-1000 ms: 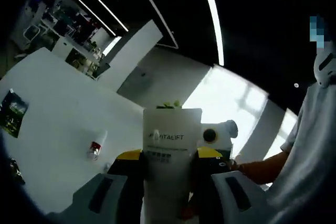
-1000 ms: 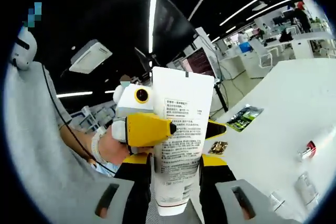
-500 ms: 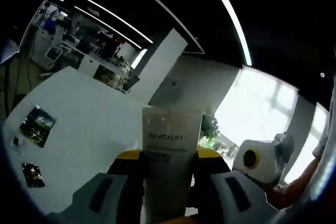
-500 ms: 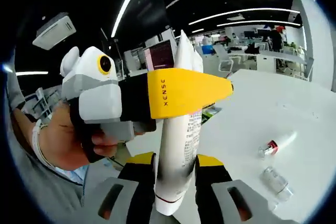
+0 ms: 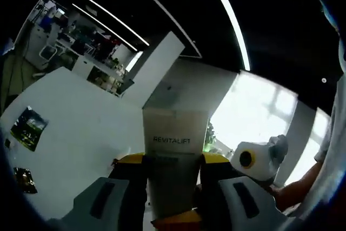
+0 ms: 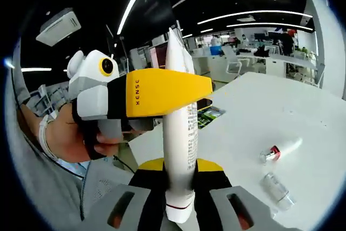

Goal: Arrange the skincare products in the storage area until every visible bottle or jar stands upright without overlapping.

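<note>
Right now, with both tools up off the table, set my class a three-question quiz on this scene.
1. True or false: both tools grip the tube.
2. The word on the tube is: A Vitalift, B Revitalift, C Xense.
3. How do the two small bottles lie on the table?

Key: 1 true, the left tool and right tool both hold it. 2 B. 3 On their sides.

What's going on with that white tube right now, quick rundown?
Both tools shut on the white tube, held up off the table. Left tool crosses the right tool's view. Small bottle and clear jar lie flat below.
</note>
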The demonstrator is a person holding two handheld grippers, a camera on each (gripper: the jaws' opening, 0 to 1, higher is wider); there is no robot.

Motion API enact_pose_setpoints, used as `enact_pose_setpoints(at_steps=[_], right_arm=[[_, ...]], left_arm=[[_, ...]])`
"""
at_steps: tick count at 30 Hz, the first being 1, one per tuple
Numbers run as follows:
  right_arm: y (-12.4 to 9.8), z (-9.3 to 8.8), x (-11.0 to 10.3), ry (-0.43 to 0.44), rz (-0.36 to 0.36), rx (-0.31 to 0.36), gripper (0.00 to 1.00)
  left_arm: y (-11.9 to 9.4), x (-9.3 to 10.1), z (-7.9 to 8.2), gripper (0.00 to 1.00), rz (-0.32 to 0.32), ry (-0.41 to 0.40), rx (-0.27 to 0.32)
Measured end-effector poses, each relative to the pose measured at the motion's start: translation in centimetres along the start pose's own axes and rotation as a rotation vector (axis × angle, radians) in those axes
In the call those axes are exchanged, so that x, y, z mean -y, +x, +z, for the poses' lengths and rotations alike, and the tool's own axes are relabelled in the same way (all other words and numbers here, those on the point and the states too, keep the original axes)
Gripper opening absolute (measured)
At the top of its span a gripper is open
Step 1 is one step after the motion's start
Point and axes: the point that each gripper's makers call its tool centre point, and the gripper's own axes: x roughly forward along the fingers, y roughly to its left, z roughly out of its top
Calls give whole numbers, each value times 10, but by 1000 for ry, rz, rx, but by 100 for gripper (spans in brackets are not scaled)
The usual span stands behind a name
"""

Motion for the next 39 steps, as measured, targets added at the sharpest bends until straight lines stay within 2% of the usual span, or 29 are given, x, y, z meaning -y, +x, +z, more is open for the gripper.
enact_pose_setpoints(at_steps=[1, 2, 4, 6, 11, 12, 14, 18, 20, 21, 23, 26, 28, 31, 36, 37, 39], right_arm=[[-1, 1, -2, 9, 21, 9, 12], [-4, 5, -8, 28, 84, 30, 12], [-9, 7, -9, 47, 129, 53, 11], [-14, 7, -12, 59, 179, 54, 11], [-28, 7, -42, 95, 404, 52, 11], [-29, 8, -43, 89, 412, 56, 11], [-33, 7, -54, 101, 485, 46, 11], [-39, 14, -73, 157, 604, 71, 11], [-43, 18, -81, 190, 658, 81, 12], [-41, 16, -80, 186, 651, 77, 12], [-43, 18, -85, 226, 688, 75, 12], [-40, 18, -86, 237, 695, 71, 12], [-40, 19, -86, 261, 706, 70, 13], [-37, 21, -86, 265, 697, 72, 13], [-27, 21, -74, 246, 614, 86, 16], [-24, 19, -72, 234, 592, 76, 16], [-18, 15, -68, 210, 554, 48, 17]], left_arm=[[0, 3, 1, 33, -24, 6, 2], [-1, 5, 3, 33, -48, -2, 2], [-2, 13, 5, 32, -115, -3, -3], [-4, 19, 4, 31, -171, -19, -21], [-10, 40, 1, 28, -305, -95, -70], [-10, 41, 1, 28, -310, -91, -66], [-13, 50, -4, 27, -358, -95, -90], [-20, 69, -17, 25, -456, -147, -146], [-21, 71, -21, 23, -470, -147, -162], [-22, 72, -19, 22, -474, -170, -151], [-24, 71, -16, 21, -485, -196, -145], [-25, 71, -16, 20, -484, -192, -145], [-25, 68, -15, 19, -465, -212, -143], [-25, 64, -13, 17, -443, -199, -129], [-23, 52, -10, 13, -375, -165, -99], [-21, 45, -11, 13, -333, -129, -96], [-20, 40, -16, 13, -296, -85, -115]])
